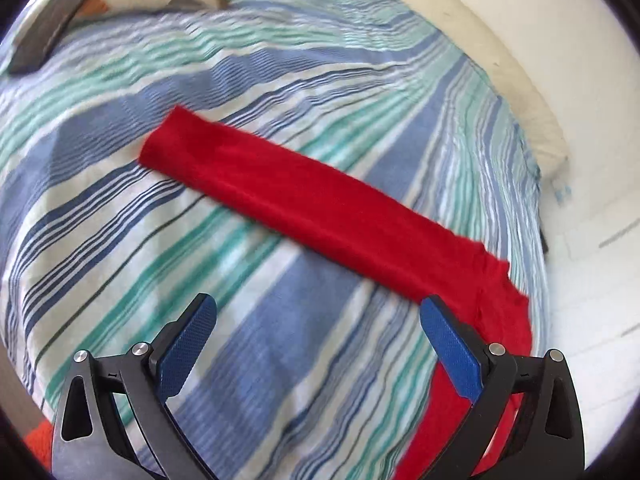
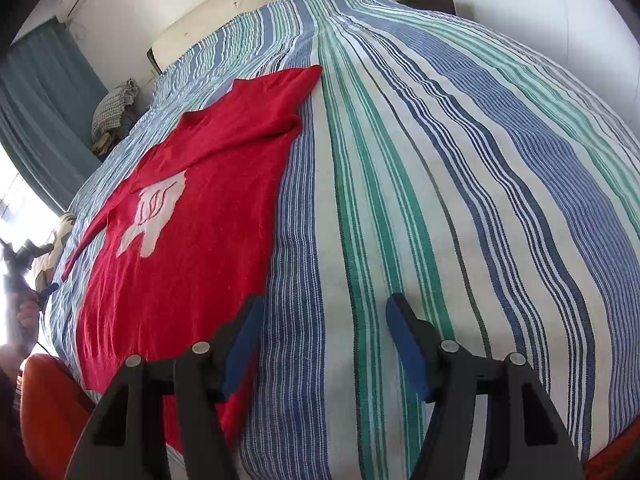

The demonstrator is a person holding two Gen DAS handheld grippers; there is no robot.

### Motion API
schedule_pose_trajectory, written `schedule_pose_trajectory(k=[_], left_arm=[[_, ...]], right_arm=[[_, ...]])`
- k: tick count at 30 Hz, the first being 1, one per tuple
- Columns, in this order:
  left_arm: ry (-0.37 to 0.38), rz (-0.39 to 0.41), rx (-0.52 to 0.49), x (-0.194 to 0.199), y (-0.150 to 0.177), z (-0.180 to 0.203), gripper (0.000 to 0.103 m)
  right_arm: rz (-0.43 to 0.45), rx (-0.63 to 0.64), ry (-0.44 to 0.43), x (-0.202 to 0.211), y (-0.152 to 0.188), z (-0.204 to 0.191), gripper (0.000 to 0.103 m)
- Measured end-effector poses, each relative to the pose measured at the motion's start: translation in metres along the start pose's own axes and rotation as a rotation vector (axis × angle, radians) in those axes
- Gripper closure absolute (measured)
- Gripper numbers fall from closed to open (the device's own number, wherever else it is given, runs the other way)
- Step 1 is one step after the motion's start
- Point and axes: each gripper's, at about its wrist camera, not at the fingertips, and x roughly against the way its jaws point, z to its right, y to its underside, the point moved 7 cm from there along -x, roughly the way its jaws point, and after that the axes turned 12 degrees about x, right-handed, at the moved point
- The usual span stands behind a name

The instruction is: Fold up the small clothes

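A red knitted sweater point(image 2: 200, 208) with a white motif lies flat on the striped bed cover point(image 2: 440, 200). Both the left gripper point(image 1: 316, 320) and the right gripper point(image 2: 324, 320) have their fingers spread beside the sweater, holding nothing.

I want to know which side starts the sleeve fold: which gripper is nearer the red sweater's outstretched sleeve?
Left. The left gripper hangs open just above the sleeve, its right finger over the cloth. The right gripper, open too, sits at the red sweater's hem.
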Motion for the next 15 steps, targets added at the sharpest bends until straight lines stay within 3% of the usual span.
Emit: schedule_pose_trajectory(k=[1,3,7,11,13,15], left_arm=[[-0.016,-0.022,0.055,-0.009,-0.012,-0.017,0.003],[-0.042,-0.007,0.132,-0.016,-0.029,-0.046,0.017],[0.04,0.038,0.265,-0.015,-0.057,-0.066,0.023],[0.007,0.078,0.264,-0.024,-0.076,-0.059,0.027],[-0.019,0.092,0.23,-0.029,-0.084,-0.054,0.046],[-0.043,0.08,0.214,-0.033,-0.088,-0.053,0.094]], right_arm=[[-0.001,0.005,0.005,0.0,0.0,-0.001,0.037],[-0.004,0.018,0.015,0.0,0.0,-0.003,0.036],[-0.009,0.027,0.021,-0.001,0.002,-0.004,0.036],[-0.015,0.023,0.026,-0.004,0.001,-0.004,0.033],[-0.017,0.031,0.035,-0.005,0.001,-0.006,0.032],[-0.019,0.043,0.044,-0.005,0.001,-0.008,0.031]])
